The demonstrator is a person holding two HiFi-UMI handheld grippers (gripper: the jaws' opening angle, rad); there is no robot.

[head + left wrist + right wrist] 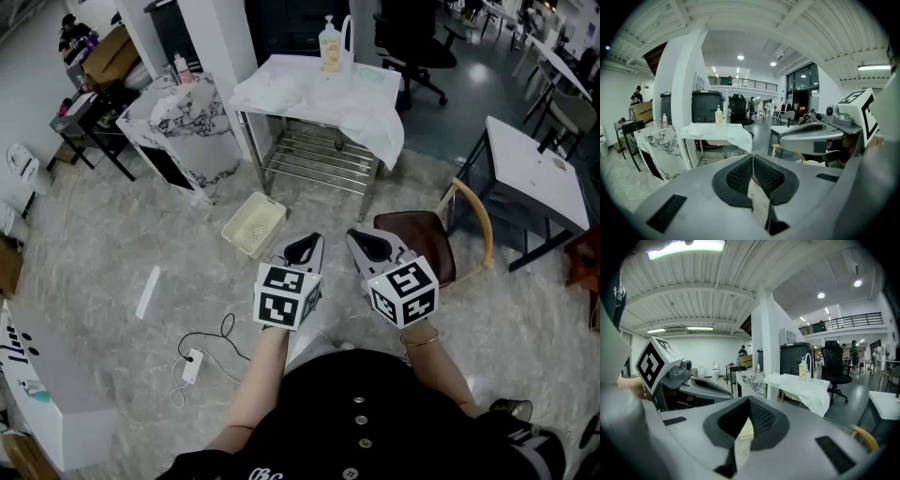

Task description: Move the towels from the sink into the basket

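White towels (323, 94) lie draped over the sink table (309, 155) far ahead, some hanging off its right corner. The cream plastic basket (254, 223) sits on the floor in front of that table. My left gripper (302, 249) and right gripper (373, 246) are held side by side near my body, well short of the table. Both are shut with their tips touching and nothing between them. The left gripper view shows the towels (717, 132) in the distance. In the right gripper view the towels (801, 387) are also far off, and the basket (746, 430) shows through the gap under the jaws.
A soap bottle (329, 45) and faucet (347, 36) stand at the table's back. A marble-patterned cabinet (183, 131) is left of it. A brown chair (422, 239) sits just right of my grippers, a white table (534, 173) beyond. A power strip (192, 364) with cable lies on the floor.
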